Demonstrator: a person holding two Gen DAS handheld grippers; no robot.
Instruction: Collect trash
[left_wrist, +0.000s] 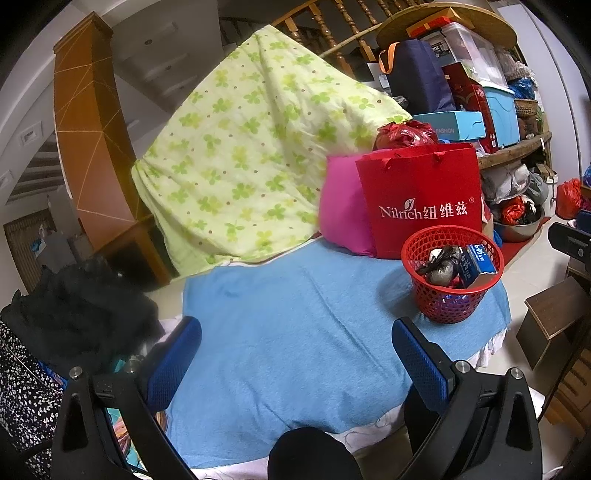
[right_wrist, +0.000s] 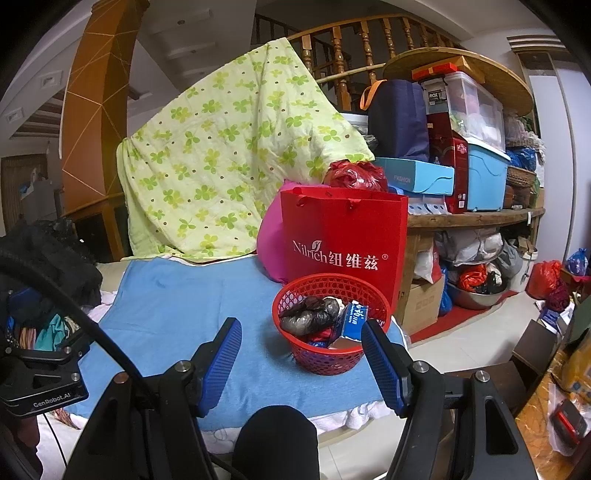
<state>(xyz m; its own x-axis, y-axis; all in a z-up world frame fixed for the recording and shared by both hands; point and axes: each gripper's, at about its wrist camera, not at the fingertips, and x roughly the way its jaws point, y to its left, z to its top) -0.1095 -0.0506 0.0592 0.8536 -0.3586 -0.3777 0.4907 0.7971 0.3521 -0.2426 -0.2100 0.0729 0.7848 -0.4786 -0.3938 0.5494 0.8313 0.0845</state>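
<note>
A red mesh basket (left_wrist: 443, 314) (right_wrist: 325, 363) stands on a blue towel (left_wrist: 288, 332) (right_wrist: 184, 314) at its right end. In it lie a crumpled grey-black plastic bag (left_wrist: 441, 267) (right_wrist: 308, 314) and a blue carton (left_wrist: 480, 264) (right_wrist: 354, 319). My left gripper (left_wrist: 295, 350) is open over the bare towel, with the basket ahead and to its right. My right gripper (right_wrist: 303, 354) is open and holds nothing; its right finger (right_wrist: 384, 369) overlaps the basket's near right rim, and the basket sits just beyond the fingertips.
A red paper bag (left_wrist: 421, 199) (right_wrist: 343, 236) and a pink cushion (left_wrist: 340, 206) stand right behind the basket, with a green flowered quilt (left_wrist: 251, 147) draped further back. Black clothes (left_wrist: 81, 314) lie left. Crowded shelves (right_wrist: 472, 218) and a small wooden stool (left_wrist: 550, 317) are right.
</note>
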